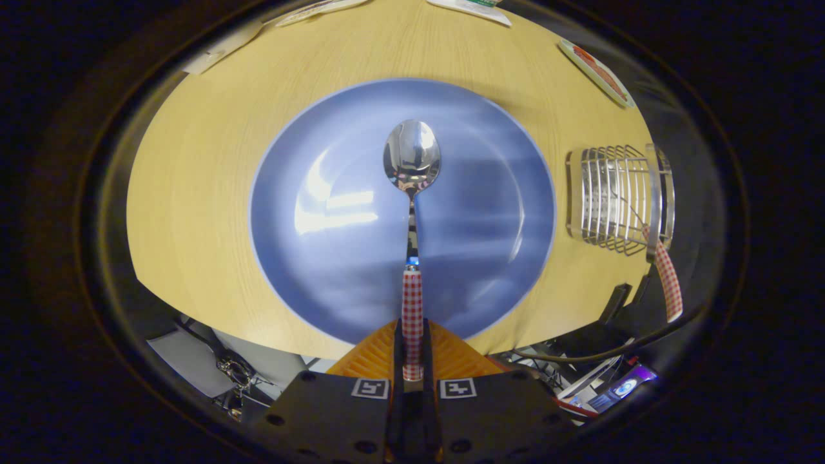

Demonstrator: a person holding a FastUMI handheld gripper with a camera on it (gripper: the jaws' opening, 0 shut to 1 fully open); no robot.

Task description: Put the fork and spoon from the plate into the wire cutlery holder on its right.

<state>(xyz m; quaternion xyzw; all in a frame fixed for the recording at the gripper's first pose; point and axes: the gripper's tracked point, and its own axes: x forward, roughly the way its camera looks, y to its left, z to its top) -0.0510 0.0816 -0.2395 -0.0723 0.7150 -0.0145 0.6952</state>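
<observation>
The gripper (412, 357) was squeezed tight on the shiny metal spoon with the red-and-white checked handle (412, 258), above the round blue plate (322, 270). The fork (667, 277) already stood in the silver wire cutlery holder (612, 196) on the desk (193, 193). Next, the spoon probably needed carrying right and dropping in.

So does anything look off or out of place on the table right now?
Nothing spilled or damaged. The hand-held gripper is shut on the checked handle of the shiny metal spoon, which points out over the round blue plate. The checked-handled fork leans steeply out of the wire cutlery holder, tilted but seated.
</observation>
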